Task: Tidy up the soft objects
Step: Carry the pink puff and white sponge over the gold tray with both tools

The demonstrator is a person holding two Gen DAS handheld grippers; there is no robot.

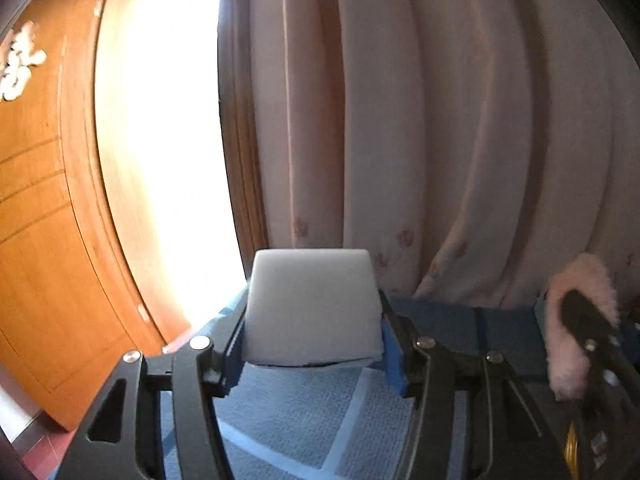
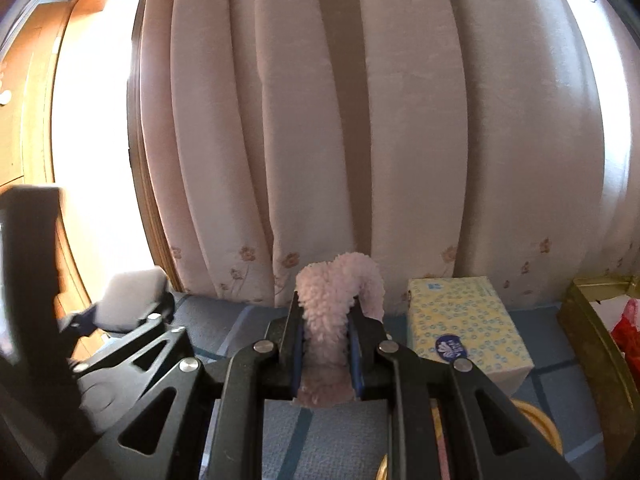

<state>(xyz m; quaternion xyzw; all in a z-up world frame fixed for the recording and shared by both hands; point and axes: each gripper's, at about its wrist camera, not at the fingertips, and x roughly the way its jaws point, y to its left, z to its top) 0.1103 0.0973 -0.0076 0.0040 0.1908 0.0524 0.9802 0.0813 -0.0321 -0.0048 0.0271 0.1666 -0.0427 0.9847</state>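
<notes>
Left gripper is clamping a pale grey-white soft foam block between its blue pads, block sticking up past the fingertips, lifted above the blue checked cloth surface. Right gripper is pinching a pink fluffy fleece strip, jaws nearly together, the strip curling up and over the right finger. A yellow-patterned tissue box is sitting just right of it, in front of a pale floral curtain. Wooden door at far left.
</notes>
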